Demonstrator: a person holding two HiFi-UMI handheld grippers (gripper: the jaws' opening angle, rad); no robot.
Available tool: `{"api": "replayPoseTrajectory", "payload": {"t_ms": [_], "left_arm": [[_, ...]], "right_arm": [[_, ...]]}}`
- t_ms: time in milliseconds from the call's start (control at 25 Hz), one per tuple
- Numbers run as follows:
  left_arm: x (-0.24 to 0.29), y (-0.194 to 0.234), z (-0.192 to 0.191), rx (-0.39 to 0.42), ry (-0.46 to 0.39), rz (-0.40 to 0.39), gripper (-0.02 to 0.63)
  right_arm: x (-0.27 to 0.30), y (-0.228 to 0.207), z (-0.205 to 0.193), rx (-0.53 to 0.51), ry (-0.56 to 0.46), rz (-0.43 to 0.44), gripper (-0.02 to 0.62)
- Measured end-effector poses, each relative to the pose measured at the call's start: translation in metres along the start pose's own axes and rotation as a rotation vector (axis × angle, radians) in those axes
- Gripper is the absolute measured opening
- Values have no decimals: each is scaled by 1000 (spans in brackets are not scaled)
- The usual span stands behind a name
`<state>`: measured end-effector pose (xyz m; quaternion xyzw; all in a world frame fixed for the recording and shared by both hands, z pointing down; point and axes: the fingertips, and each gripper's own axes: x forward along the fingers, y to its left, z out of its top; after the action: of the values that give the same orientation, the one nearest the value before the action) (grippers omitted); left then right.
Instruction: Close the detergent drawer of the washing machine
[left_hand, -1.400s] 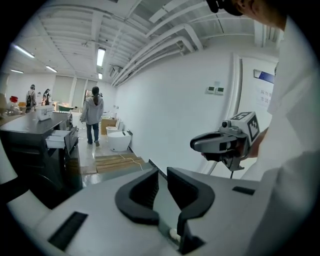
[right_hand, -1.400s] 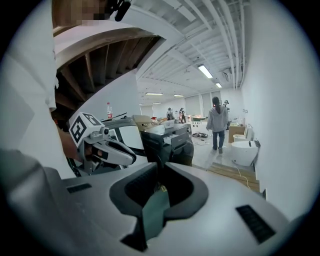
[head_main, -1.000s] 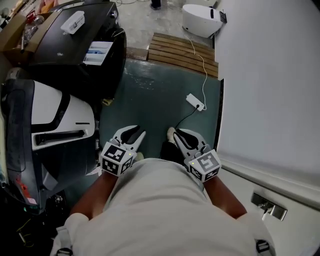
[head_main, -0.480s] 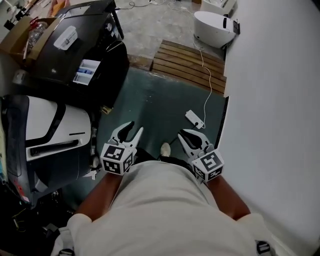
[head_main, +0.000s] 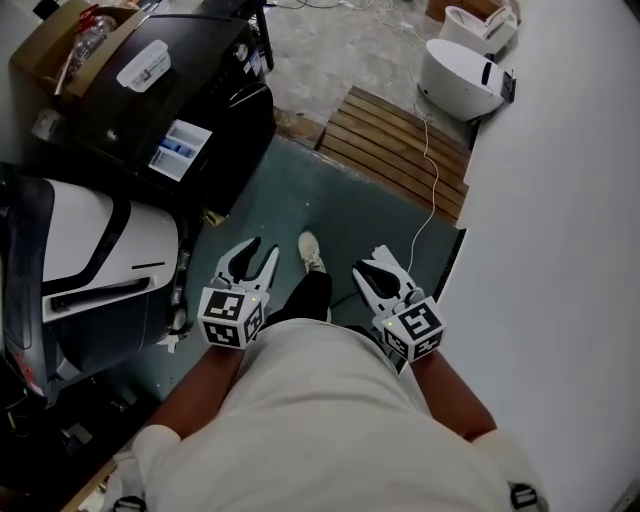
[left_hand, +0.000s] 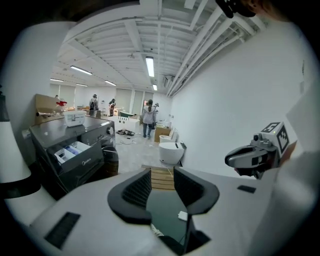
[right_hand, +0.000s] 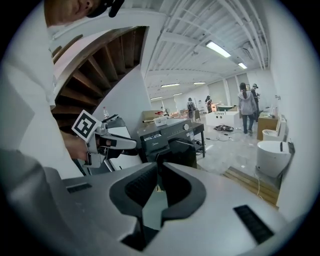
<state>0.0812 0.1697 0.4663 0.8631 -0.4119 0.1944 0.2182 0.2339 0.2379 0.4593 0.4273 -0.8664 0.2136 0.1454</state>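
Left gripper (head_main: 258, 252): jaws have just been opening, now spread, empty. Right gripper (head_main: 378, 262): jaws pressed together, empty. The open drawer (head_main: 181, 149) of the washing machine (head_main: 200, 85) is now nearer, at 10 o'clock. Closing not yet begun.

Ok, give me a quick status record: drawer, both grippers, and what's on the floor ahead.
detergent drawer: open, sticking out of the black washing machine
drawer position: up and left of both grippers in the head view
left gripper: jaws apart, just been opening, nothing between them
right gripper: jaw tips together, nothing held
contact: neither gripper touches the machine
floor ahead: wooden pallet beyond the green mat
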Motion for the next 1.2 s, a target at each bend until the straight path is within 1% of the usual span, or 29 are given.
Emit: {"api": "replayPoseTrajectory", "payload": {"t_ms": [120, 240, 480, 600, 760, 1000, 1120, 1200], "left_arm": [[22, 39, 13, -47, -18, 91, 137], [42, 74, 31, -82, -35, 182, 137], [77, 122, 54, -160, -64, 271, 144], [89, 147, 53, -224, -76, 316, 162], [93, 180, 48, -319, -89, 401, 170], [95, 219, 35, -413, -104, 551, 185], [99, 235, 31, -466, -119, 640, 187], [101, 248, 31, -488, -126, 701, 193]], "right_arm": [[30, -19, 23, -2, 29, 44, 26], [57, -36, 51, -43, 69, 93, 26], [118, -68, 98, -136, 135, 197, 26], [154, -74, 116, -193, 162, 258, 26], [192, -72, 137, -252, 192, 348, 26], [236, -70, 160, -316, 238, 487, 26], [261, -75, 171, -352, 263, 585, 26], [278, -77, 178, -377, 277, 647, 26]]}}
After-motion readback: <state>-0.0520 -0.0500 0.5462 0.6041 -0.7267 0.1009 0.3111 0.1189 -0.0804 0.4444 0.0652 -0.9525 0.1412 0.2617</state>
